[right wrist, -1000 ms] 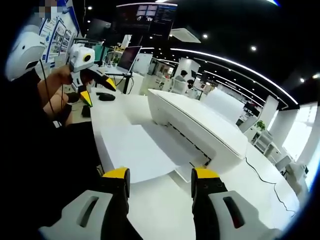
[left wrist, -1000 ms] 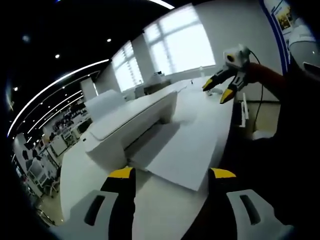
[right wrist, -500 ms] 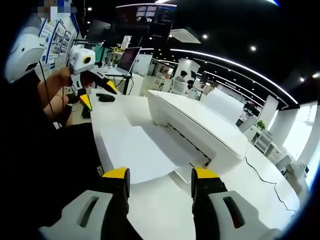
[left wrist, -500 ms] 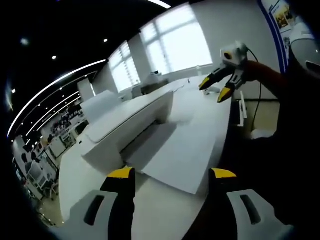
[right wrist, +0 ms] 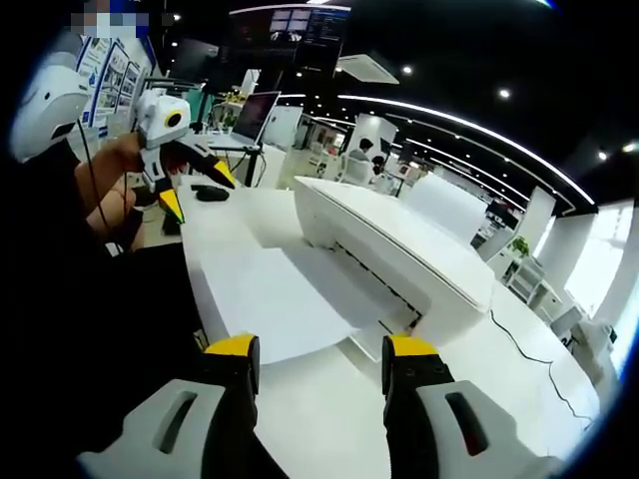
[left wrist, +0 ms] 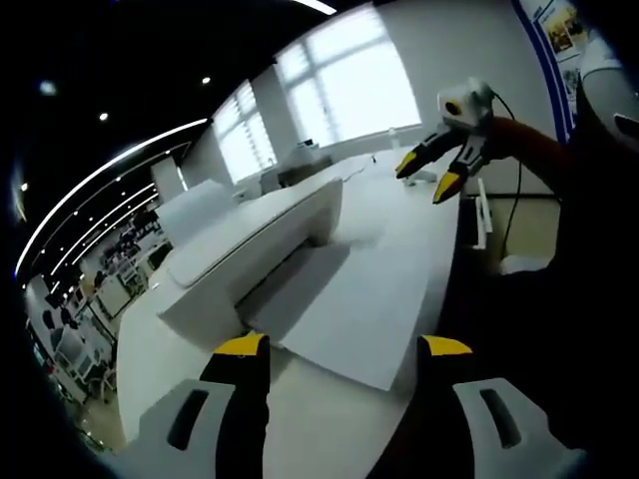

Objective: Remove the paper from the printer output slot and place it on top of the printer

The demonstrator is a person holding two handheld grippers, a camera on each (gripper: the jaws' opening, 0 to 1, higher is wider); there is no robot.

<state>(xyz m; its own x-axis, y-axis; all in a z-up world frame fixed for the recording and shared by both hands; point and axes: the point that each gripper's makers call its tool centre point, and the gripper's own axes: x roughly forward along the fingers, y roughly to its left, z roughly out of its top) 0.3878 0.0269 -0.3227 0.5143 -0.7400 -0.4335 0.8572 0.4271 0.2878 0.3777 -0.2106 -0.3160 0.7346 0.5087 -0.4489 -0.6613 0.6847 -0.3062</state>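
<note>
Worktop (left wrist: 419, 225) is the biggest thing, long and white. On it sits the white printer (left wrist: 240, 254), and a sheet of paper (left wrist: 344, 319) sticks out of its slot at the front and lies flat toward the near edge of the worktop.

In the right gripper view the printer (right wrist: 399, 249) and the paper (right wrist: 275, 299) show from the other side.

The left hand-held gripper (left wrist: 339, 349) is held above the near edge of the paper with its jaws spread wide, holding nothing. The right hand-held gripper (right wrist: 318, 349) is spread wide too, over the other near corner. You can also see it far off in the left gripper view (left wrist: 431, 170), up in the air with its yellow tips apart.

To do this step well, I think each one should come down low on the paper's near edge, slide one jaw under it, and pinch softly. Then pull the sheet straight out so it does not bend, and lay it on the printer's flat top.

Since a second ago both views have shifted only a little. The paper looks to be in the same place.
</note>
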